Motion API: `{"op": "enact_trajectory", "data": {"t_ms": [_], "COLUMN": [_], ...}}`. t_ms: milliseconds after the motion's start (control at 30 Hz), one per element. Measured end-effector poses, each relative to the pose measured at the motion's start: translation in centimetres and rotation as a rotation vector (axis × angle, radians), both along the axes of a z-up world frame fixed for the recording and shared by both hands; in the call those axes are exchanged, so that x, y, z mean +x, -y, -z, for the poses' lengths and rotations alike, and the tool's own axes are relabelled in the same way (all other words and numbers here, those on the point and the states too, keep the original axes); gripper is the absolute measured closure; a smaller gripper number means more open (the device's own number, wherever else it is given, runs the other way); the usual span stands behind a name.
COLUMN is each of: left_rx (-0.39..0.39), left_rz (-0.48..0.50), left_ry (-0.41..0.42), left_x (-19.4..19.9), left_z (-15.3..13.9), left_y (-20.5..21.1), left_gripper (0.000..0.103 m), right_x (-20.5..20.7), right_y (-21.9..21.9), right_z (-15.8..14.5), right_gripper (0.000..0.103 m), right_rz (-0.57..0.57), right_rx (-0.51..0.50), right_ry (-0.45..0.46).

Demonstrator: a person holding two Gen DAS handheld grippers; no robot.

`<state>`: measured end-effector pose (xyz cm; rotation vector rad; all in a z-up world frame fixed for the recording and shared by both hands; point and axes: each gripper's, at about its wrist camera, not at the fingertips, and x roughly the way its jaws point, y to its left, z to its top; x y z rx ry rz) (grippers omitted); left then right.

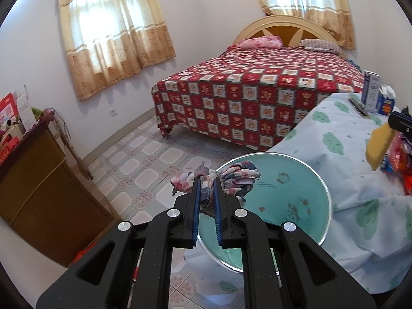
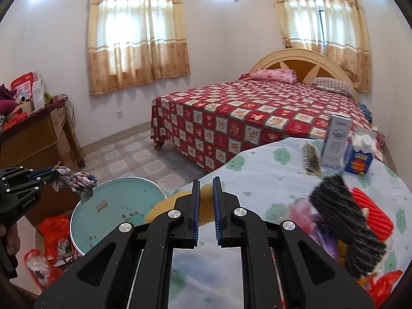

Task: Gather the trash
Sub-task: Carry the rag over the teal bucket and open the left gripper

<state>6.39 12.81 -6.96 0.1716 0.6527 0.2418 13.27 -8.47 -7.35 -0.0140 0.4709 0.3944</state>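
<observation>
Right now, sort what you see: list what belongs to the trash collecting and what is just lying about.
Belongs to the job:
- plaid rag, clamped in the left gripper
- yellow sponge, clamped in the right gripper
- round teal table, spotted with stains

Just lying about:
- cartons
- black brush
- bed
- wooden cabinet

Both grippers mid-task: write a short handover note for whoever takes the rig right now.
Left gripper: shut on the plaid rag, over the round teal table.
Right gripper: shut on the yellow sponge, over the cloth-covered table.
Teal table bears brown stains.
On the covered table: two cartons, a dark woven piece, red wrappers.
On the floor beside the teal table: red bags.
Done: nothing visibly collected.
Left: gather wrappers, cartons, bags.
</observation>
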Motion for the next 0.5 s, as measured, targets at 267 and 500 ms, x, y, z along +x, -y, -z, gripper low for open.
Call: {"op": "enact_trajectory", "data": {"t_ms": [267, 500], "left_rx": [0.000, -0.009], "left_rz": [-0.034, -0.055], "left_ry": [-0.013, -0.008], "left_x": [0.1, 0.1], "left_z": [0.3, 0.0], "left_y": [-1.6, -2.6], "left_gripper": [0.093, 0.093], "right_x": [1.7, 2.7], "right_y": [-2.9, -5.2], "right_z": [0.6, 1.0], "right_gripper": [0.092, 0.092], "right_rz": [-0.051, -0.079], "right_rx": [-0.018, -0.030], "right_ry": [-0.018, -0.032]}}
